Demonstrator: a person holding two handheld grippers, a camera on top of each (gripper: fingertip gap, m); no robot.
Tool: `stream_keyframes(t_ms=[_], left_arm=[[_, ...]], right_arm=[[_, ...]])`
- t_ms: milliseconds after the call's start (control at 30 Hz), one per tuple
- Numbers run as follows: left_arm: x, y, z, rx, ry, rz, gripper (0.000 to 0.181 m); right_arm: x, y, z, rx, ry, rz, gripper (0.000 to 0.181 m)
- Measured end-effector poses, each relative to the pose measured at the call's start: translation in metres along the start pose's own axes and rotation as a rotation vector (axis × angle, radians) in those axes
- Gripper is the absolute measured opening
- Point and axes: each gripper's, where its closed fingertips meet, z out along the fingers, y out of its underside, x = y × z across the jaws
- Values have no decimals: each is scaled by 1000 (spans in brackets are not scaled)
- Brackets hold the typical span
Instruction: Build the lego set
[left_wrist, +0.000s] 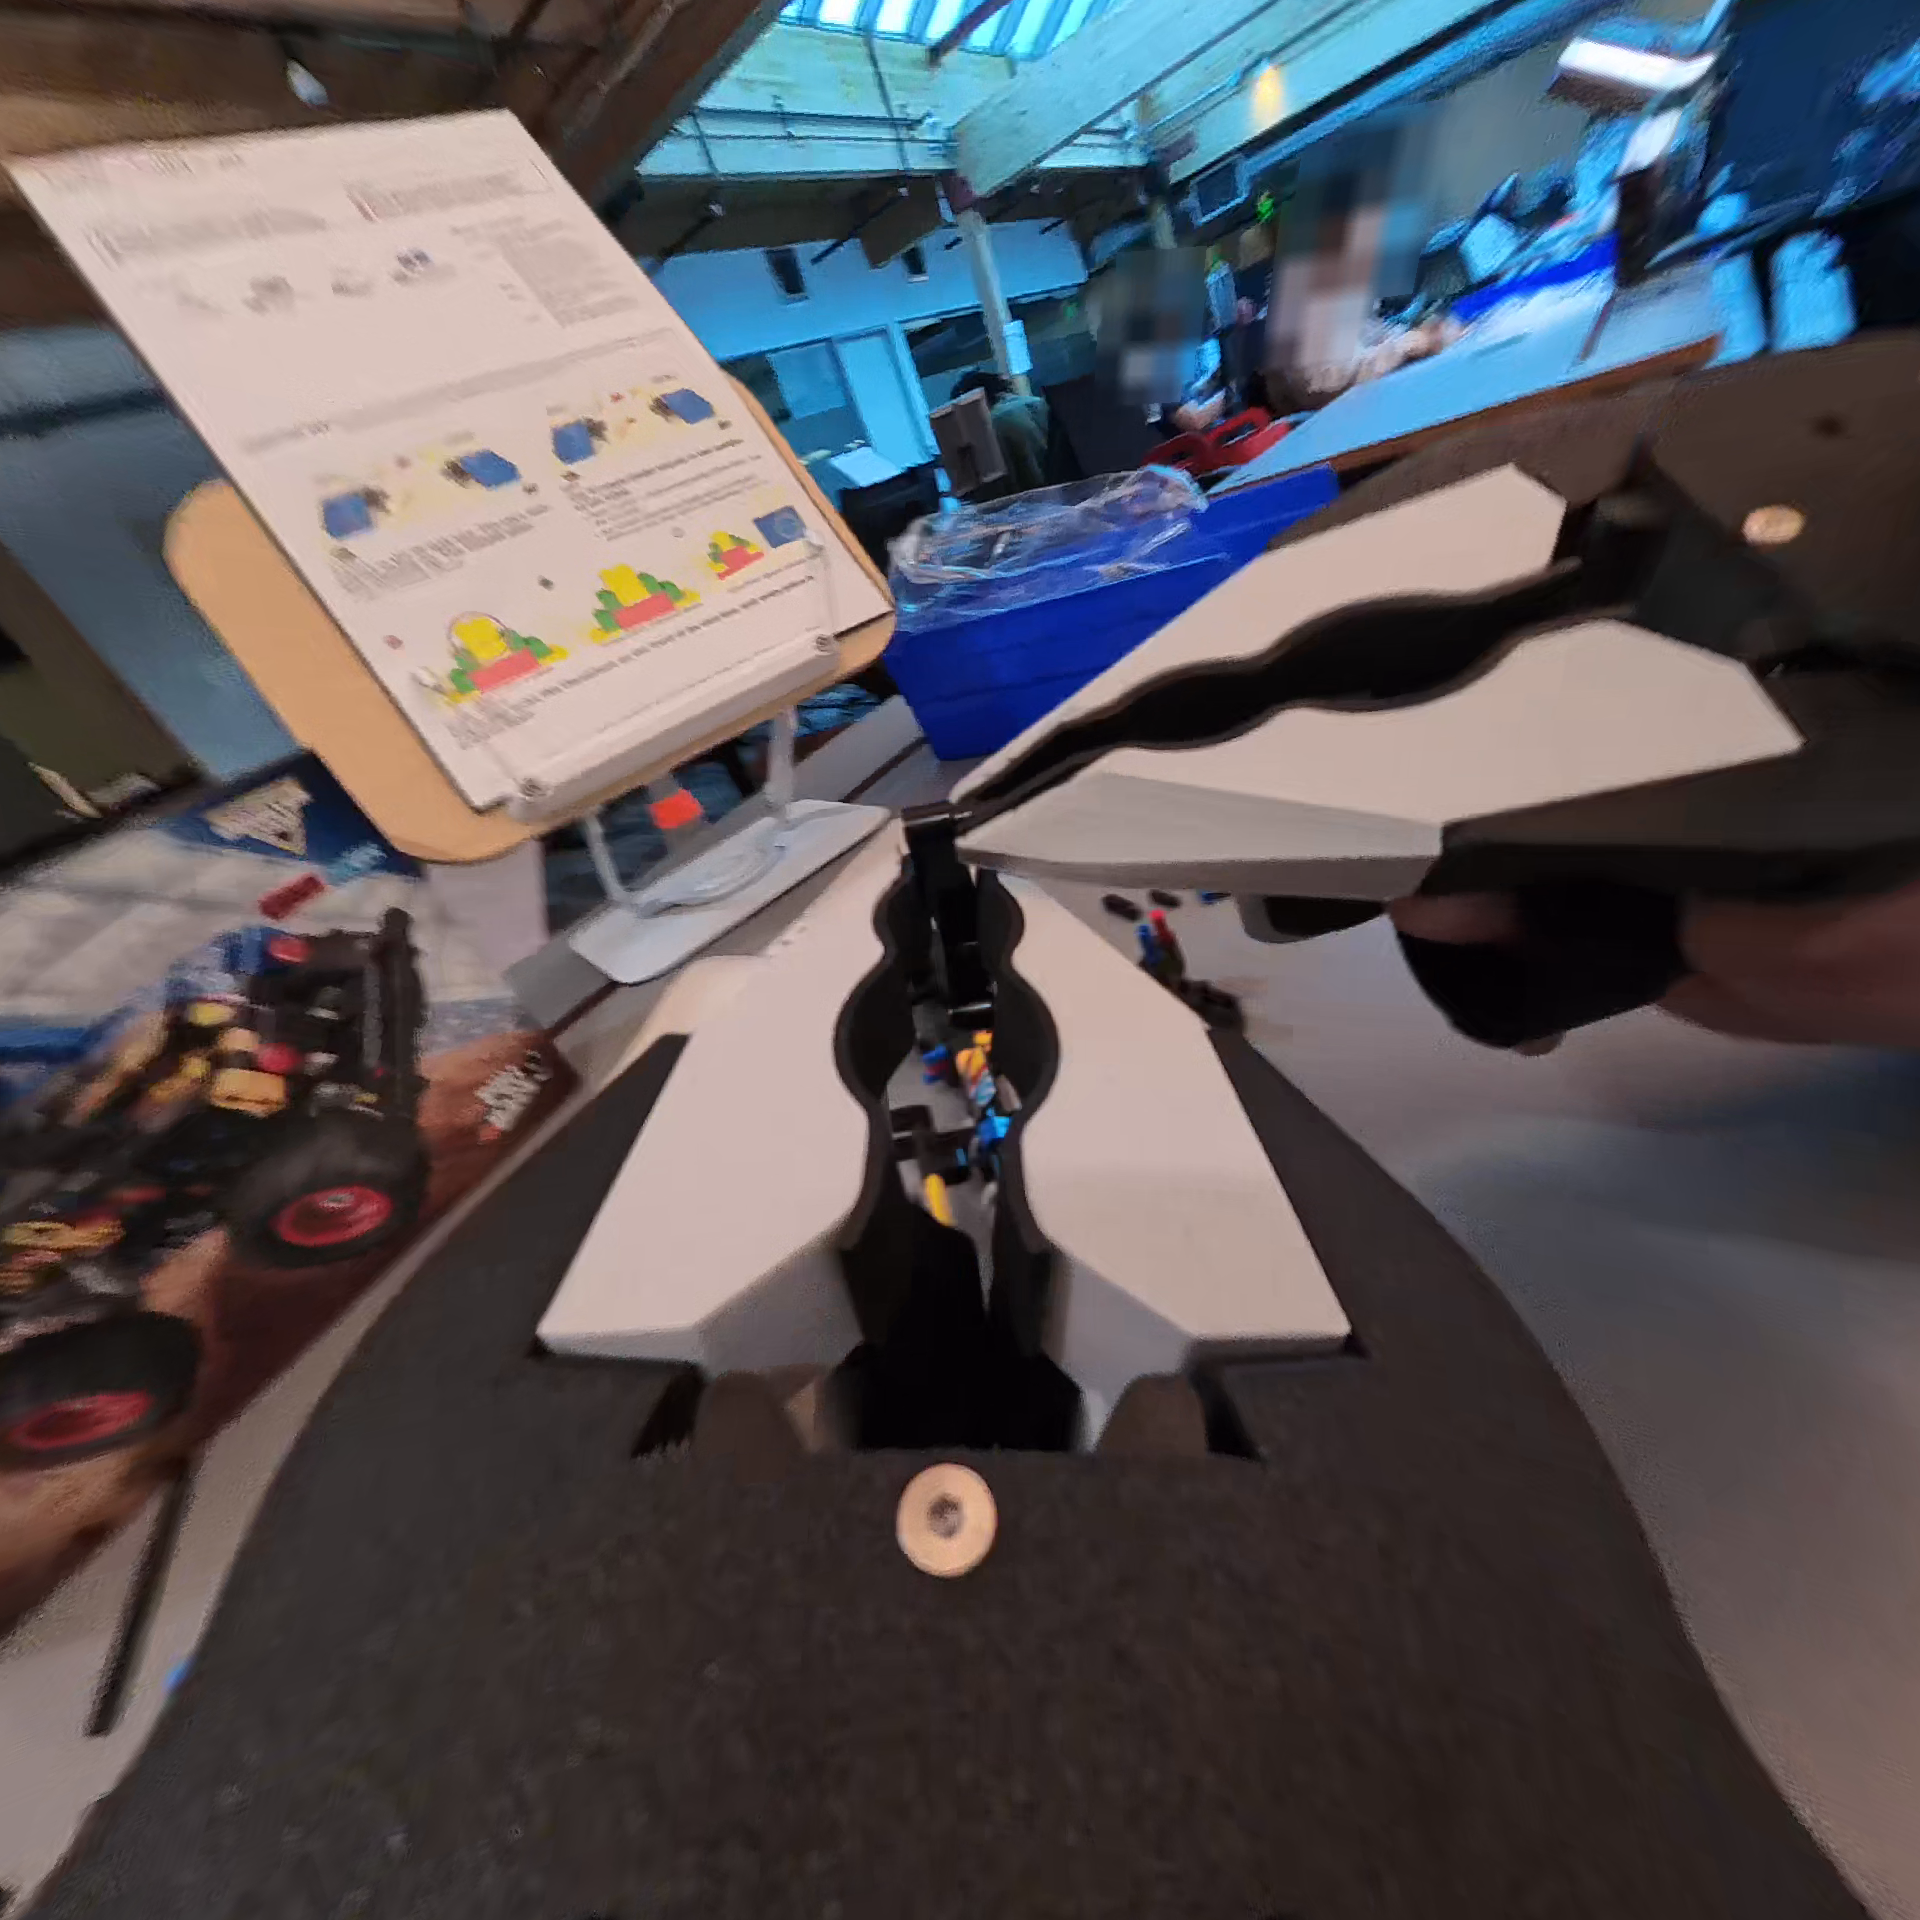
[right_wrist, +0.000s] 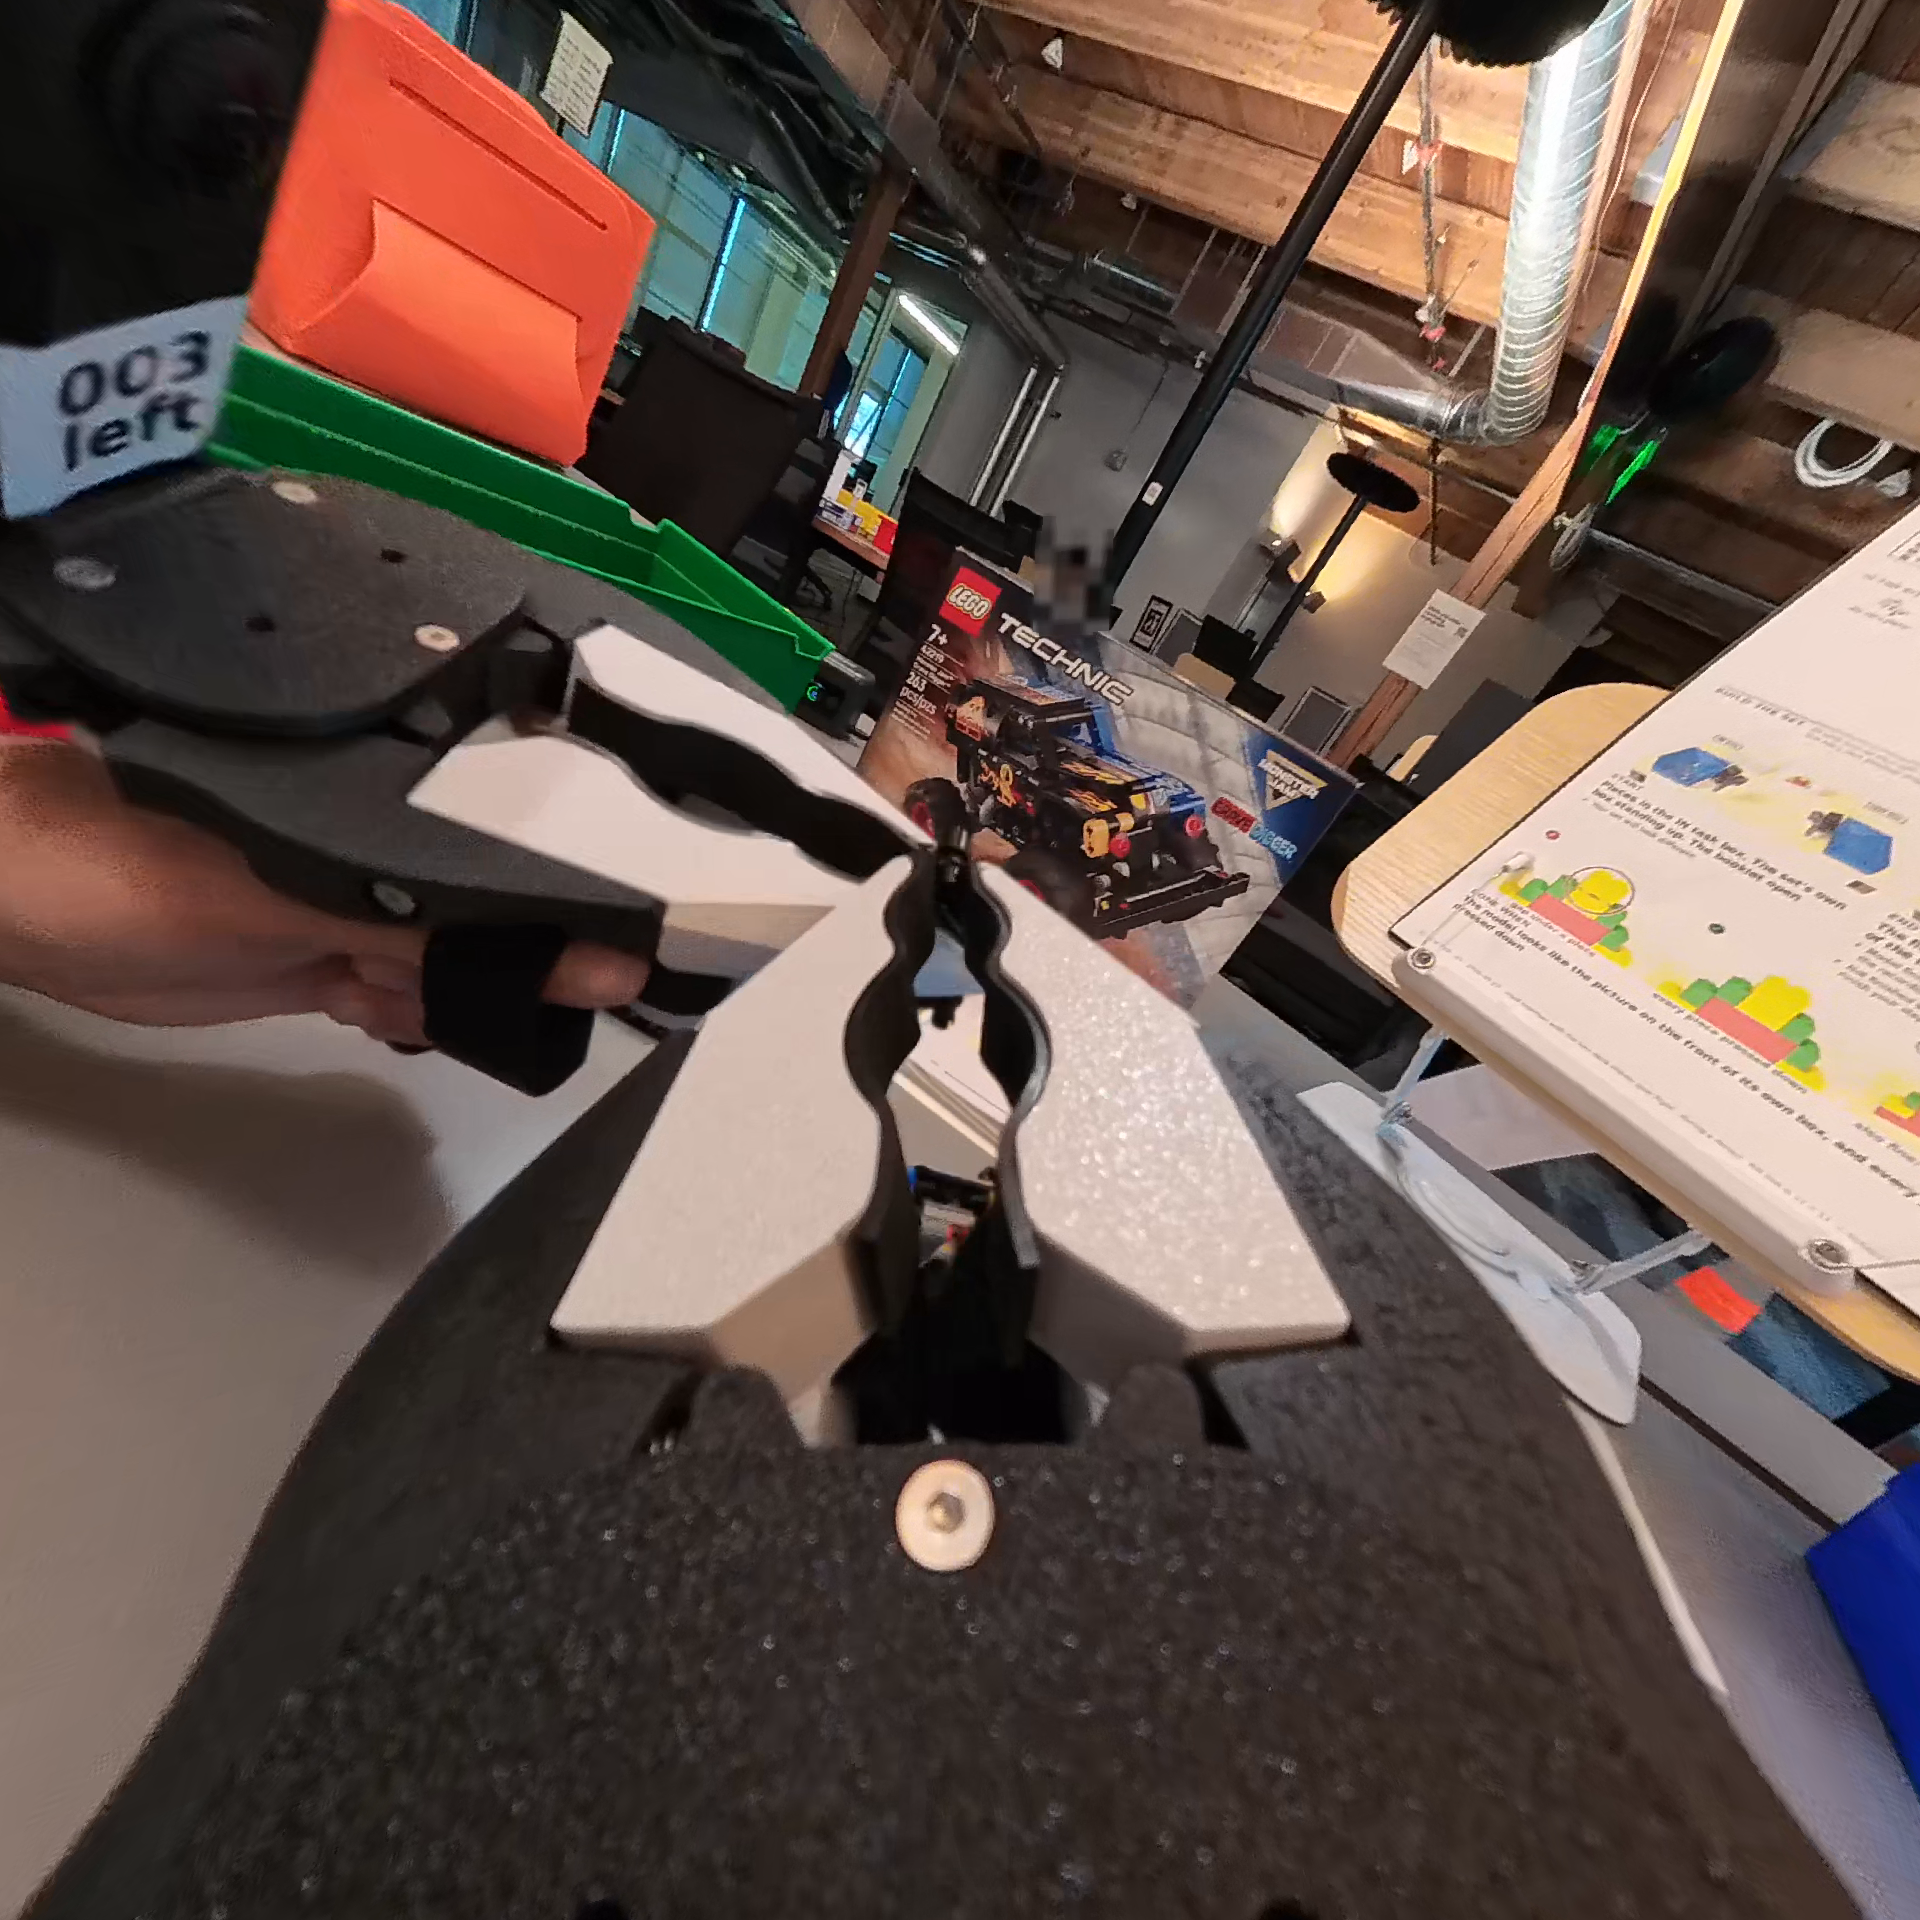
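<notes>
My left gripper (left_wrist: 943, 862) is shut on a narrow black Lego beam (left_wrist: 940, 914) that stands up between its fingers. My right gripper (left_wrist: 958, 821) comes in from the right, and its tips meet the top end of that beam. In the right wrist view my right gripper (right_wrist: 943, 868) is shut on a small black Lego part (right_wrist: 950, 844) at its tips. The left gripper (right_wrist: 906, 854) comes in from the left and touches the same spot. Both are held above the table. How the black pieces join is hidden by the fingers.
Loose Lego pieces (left_wrist: 977, 1081) lie on the grey table (left_wrist: 1558, 1195) below the grippers. The set's box (right_wrist: 1091, 790) stands behind. An instruction sheet on a stand (right_wrist: 1714, 935) is to the right. A blue bin (left_wrist: 1060, 623), a green tray (right_wrist: 520, 499) and an orange box (right_wrist: 436, 239) stand farther off. Less than 4 cm separates the two grippers' tips.
</notes>
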Motion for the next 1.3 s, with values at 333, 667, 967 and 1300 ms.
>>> stream_keyframes(t_ms=[333, 667, 967, 1300], left_arm=[[-3, 6, 0, -39, -2, 105, 7], [29, -3, -11, 21, 274, 76, 6], [52, 0, -13, 21, 383, 57, 6], [53, 1, -12, 7, 350, 99, 6]], right_arm=[[-2, 4, 0, -18, -46, 99, 4], [-15, -5, -31, -6, -657, -56, 29], [-29, 4, -44, -23, -933, -106, 19], [-27, 5, -43, 27, -962, -43, 15]])
